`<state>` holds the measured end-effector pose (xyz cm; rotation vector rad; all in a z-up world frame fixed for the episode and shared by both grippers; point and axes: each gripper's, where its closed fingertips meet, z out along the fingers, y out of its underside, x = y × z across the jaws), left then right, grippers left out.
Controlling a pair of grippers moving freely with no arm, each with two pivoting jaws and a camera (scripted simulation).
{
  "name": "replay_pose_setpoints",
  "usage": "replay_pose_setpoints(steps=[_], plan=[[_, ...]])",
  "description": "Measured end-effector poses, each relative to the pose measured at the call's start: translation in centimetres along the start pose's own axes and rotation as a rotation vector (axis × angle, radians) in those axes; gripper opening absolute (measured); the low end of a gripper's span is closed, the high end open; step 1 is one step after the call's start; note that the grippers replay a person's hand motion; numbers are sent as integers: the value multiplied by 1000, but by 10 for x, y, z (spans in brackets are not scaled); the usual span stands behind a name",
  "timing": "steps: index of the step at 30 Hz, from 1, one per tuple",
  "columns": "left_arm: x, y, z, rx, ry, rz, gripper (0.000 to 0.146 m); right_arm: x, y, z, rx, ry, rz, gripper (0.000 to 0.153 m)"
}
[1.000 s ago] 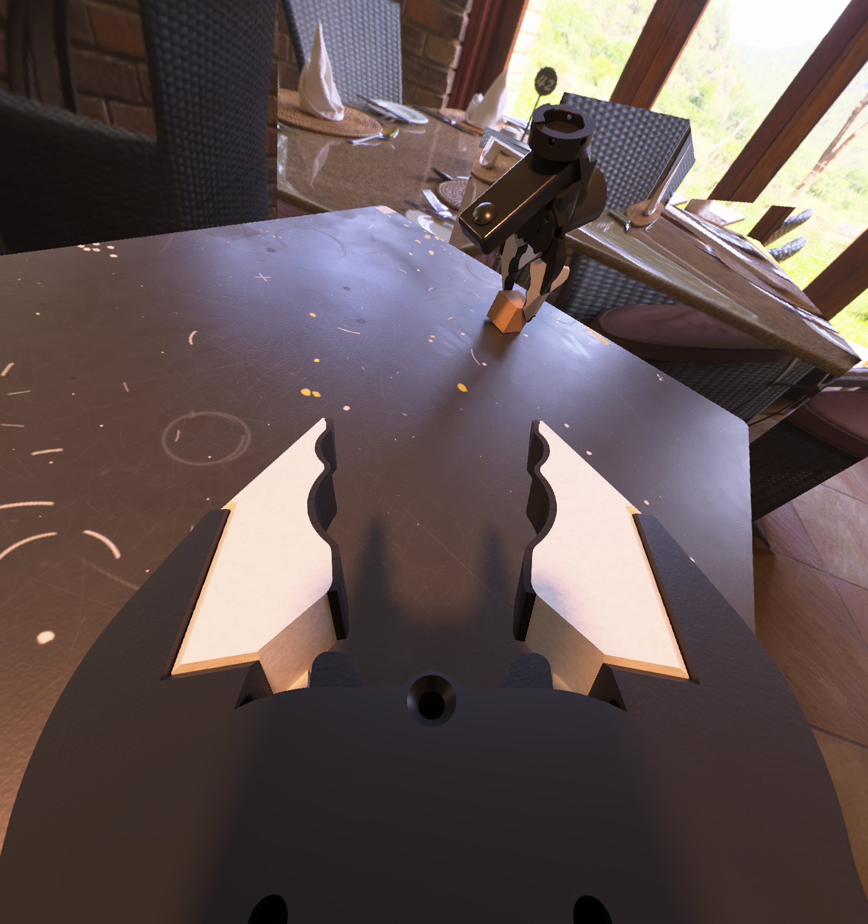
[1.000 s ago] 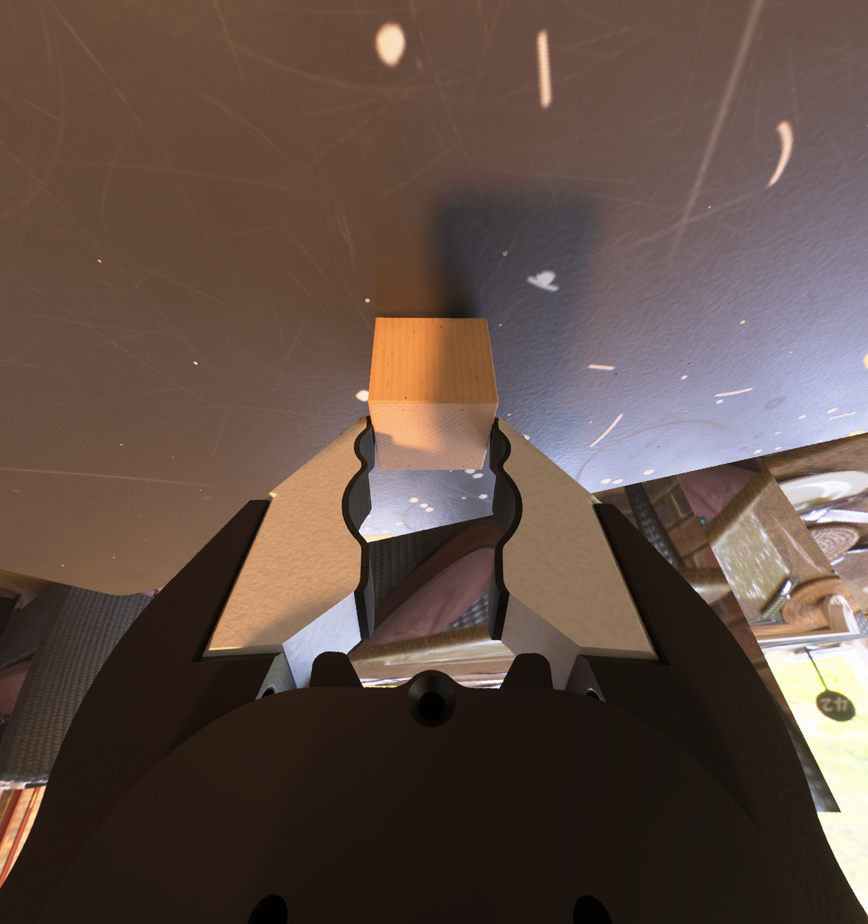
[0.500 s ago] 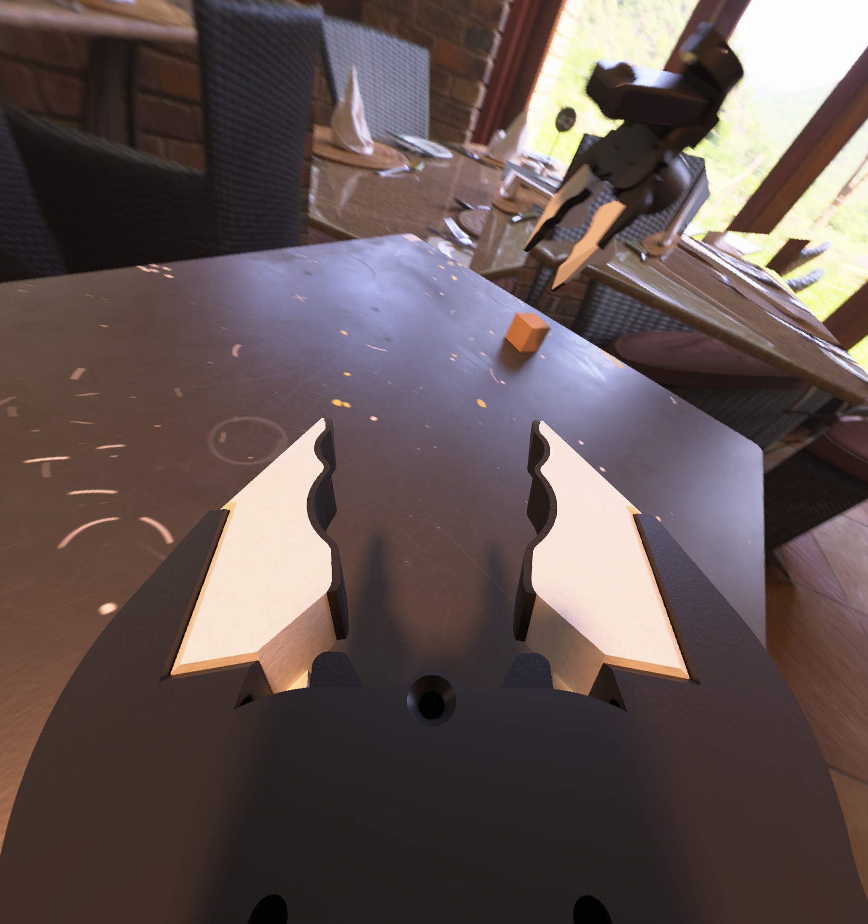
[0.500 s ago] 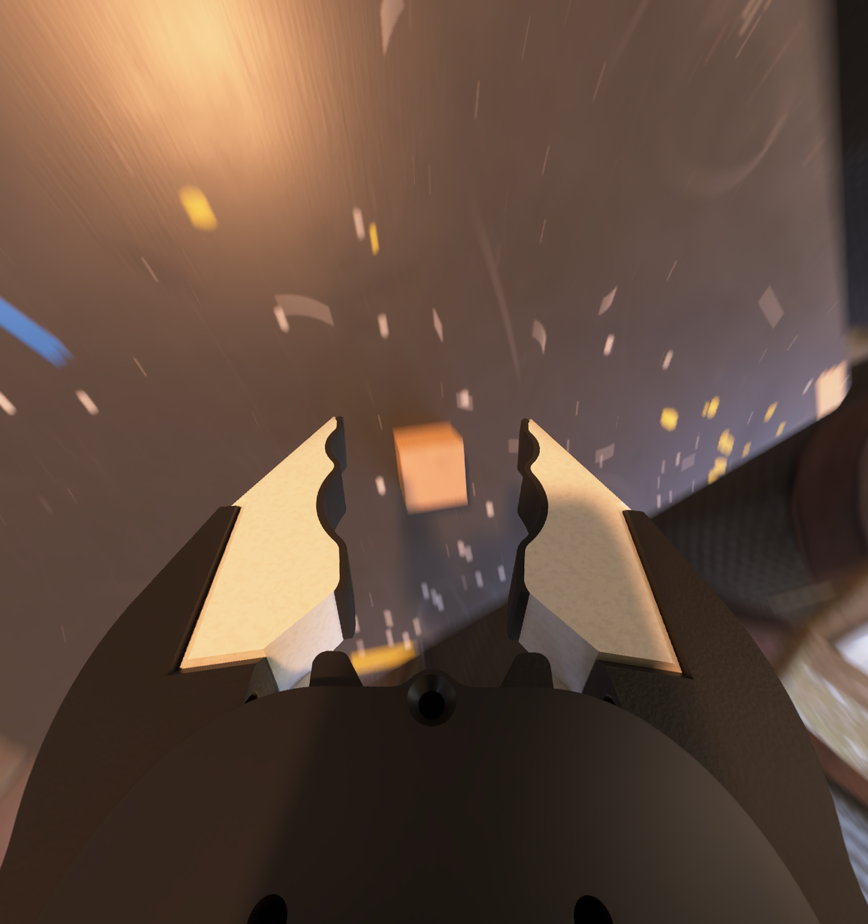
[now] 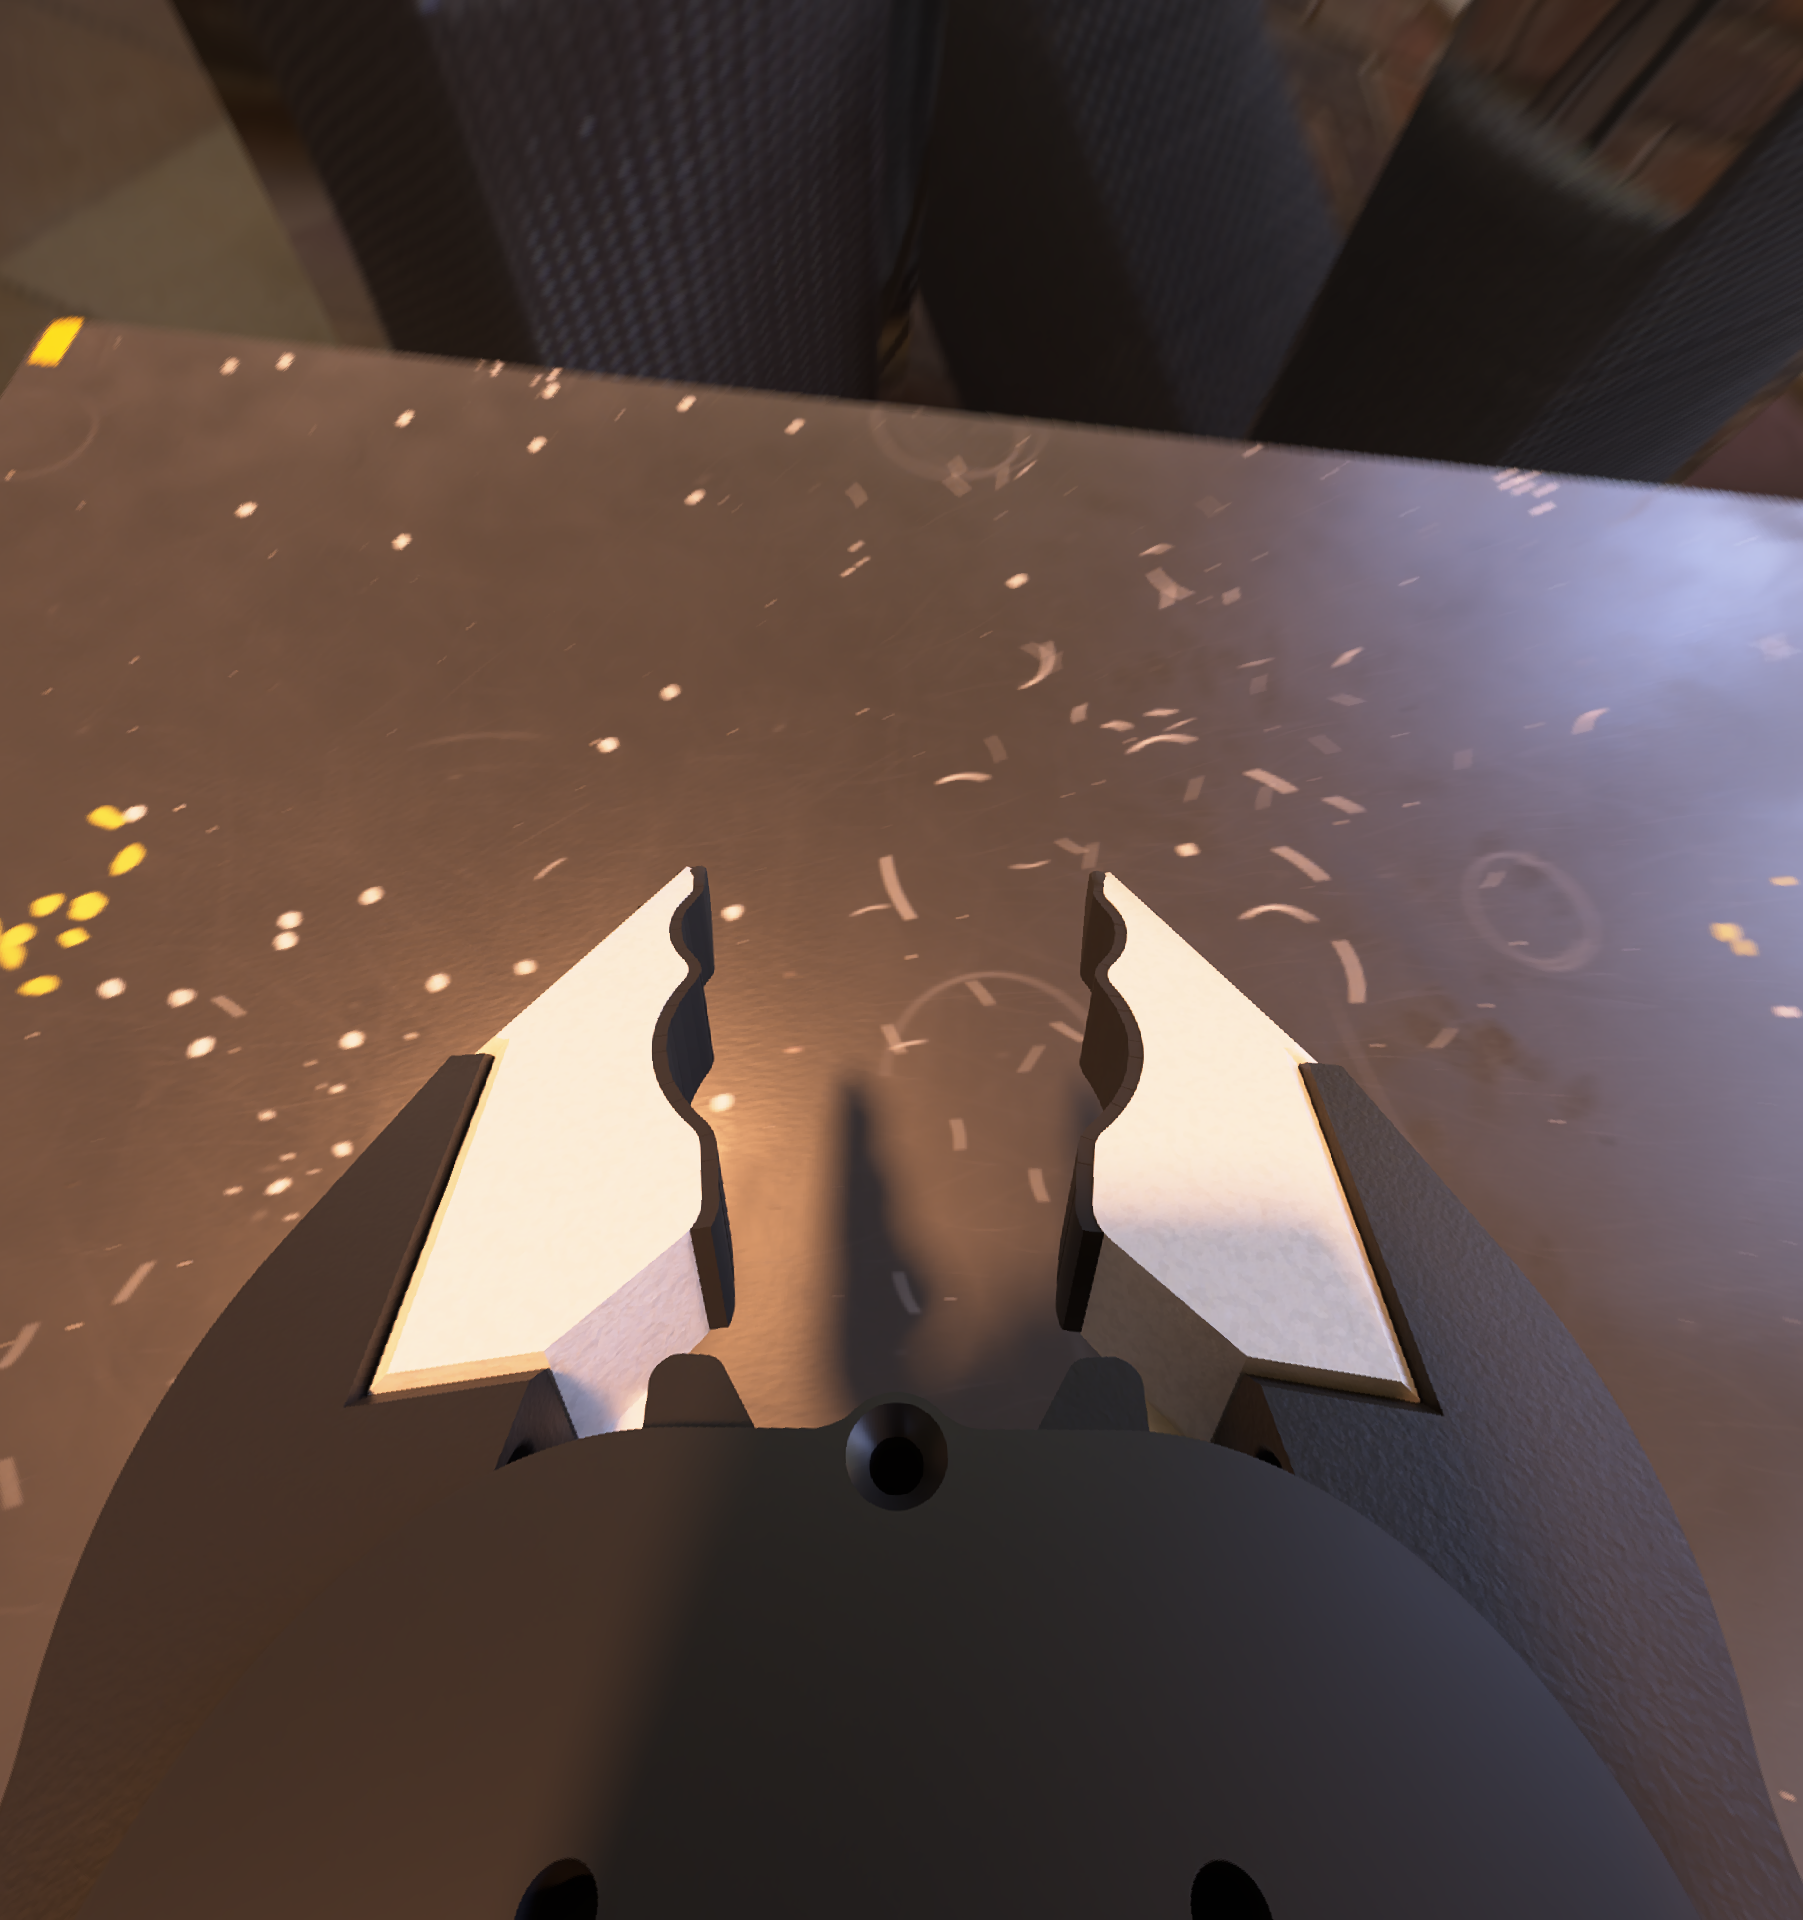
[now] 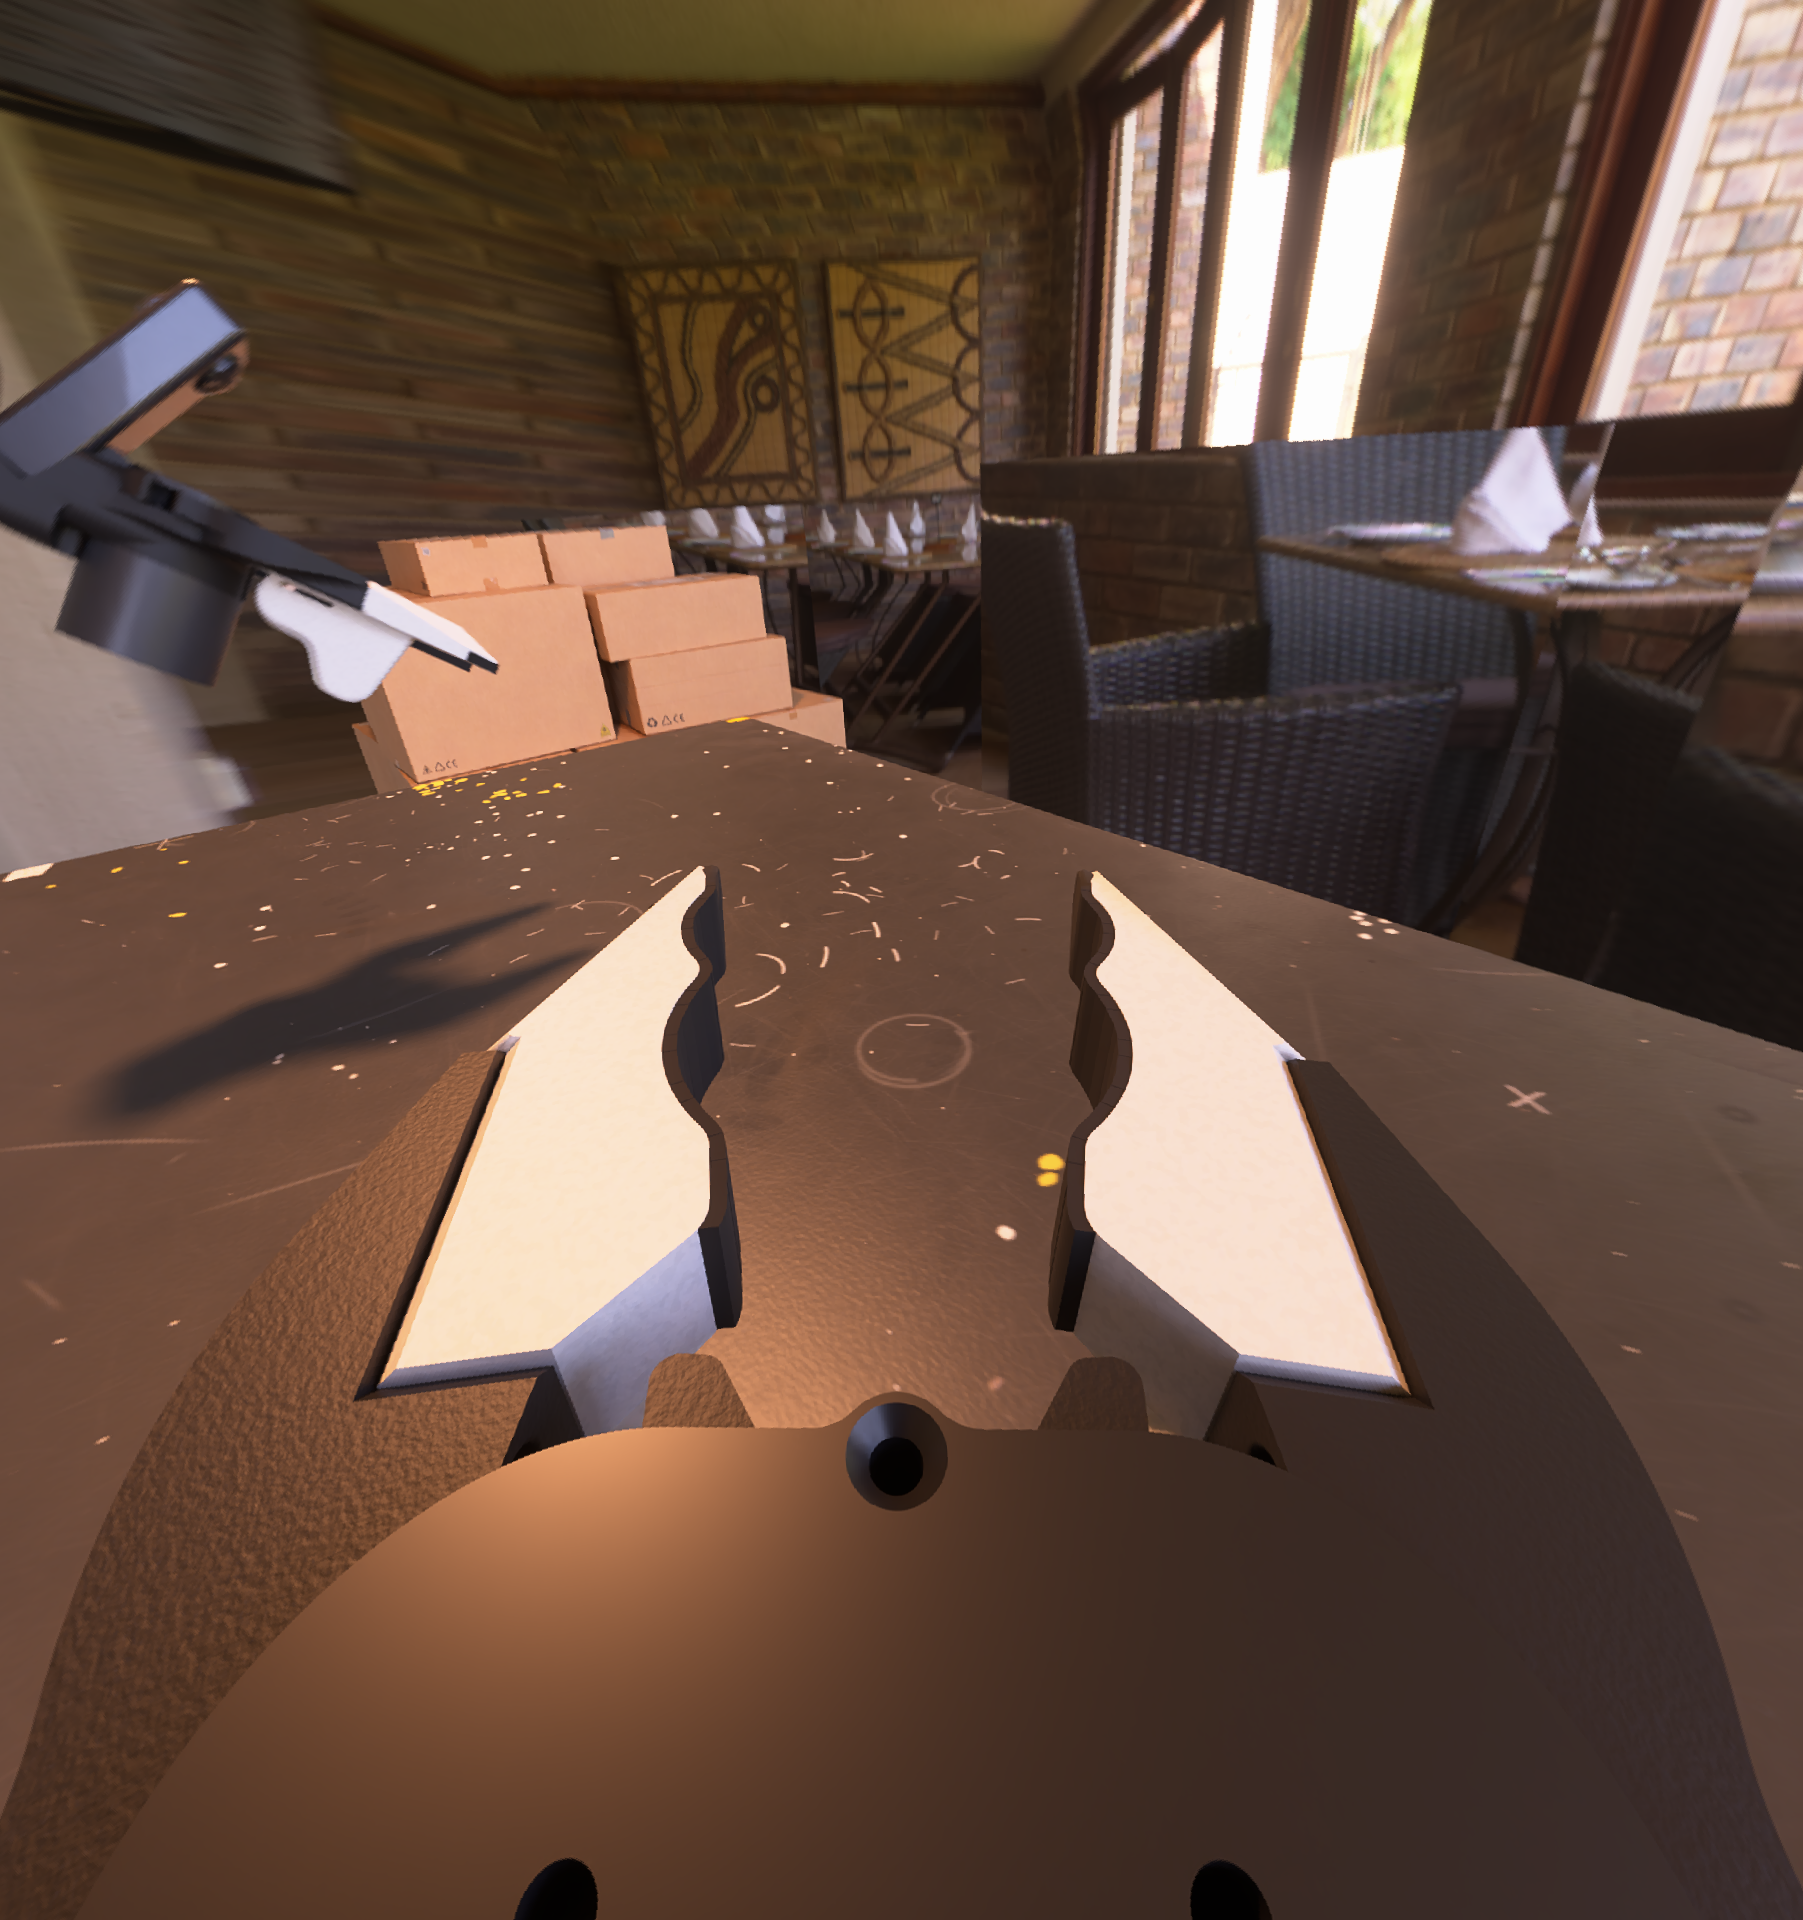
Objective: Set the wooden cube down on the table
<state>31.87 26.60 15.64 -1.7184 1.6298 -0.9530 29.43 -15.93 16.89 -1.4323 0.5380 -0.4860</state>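
Note:
The wooden cube is in neither view now. My left gripper (image 5: 897, 883) is open and empty, looking down at the dark speckled table (image 5: 876, 644). My right gripper (image 6: 897, 883) is open and empty, low over the same table (image 6: 253, 1039) and pointing across it. In the right wrist view the left gripper (image 6: 471, 657) also shows, floating above the table's far left, with its shadow on the tabletop.
Dark wicker chairs (image 5: 731, 187) stand beyond the table's far edge (image 5: 980, 416). In the right wrist view, stacked cardboard boxes (image 6: 606, 634) lie behind the table, wicker chairs (image 6: 1240, 727) to the right, and a laid dining table (image 6: 1562, 561) beyond.
My right gripper opened and let go of the cube on the table, then rose and swung away. My left gripper also turned away. The cube has left both views.

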Motion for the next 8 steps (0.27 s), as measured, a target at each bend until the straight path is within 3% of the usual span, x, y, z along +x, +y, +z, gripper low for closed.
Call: replay_pose_setpoints(steps=[2,4,8], plan=[[-20,2,16,-72,-16,14,72,-9,20,12,14,-7,-11,67],[-23,2,33,-114,53,106,70,-18,37,19,10,-39,-18,67],[-23,7,65,-194,142,467,73,-29,55,23,23,-92,-14,66]])
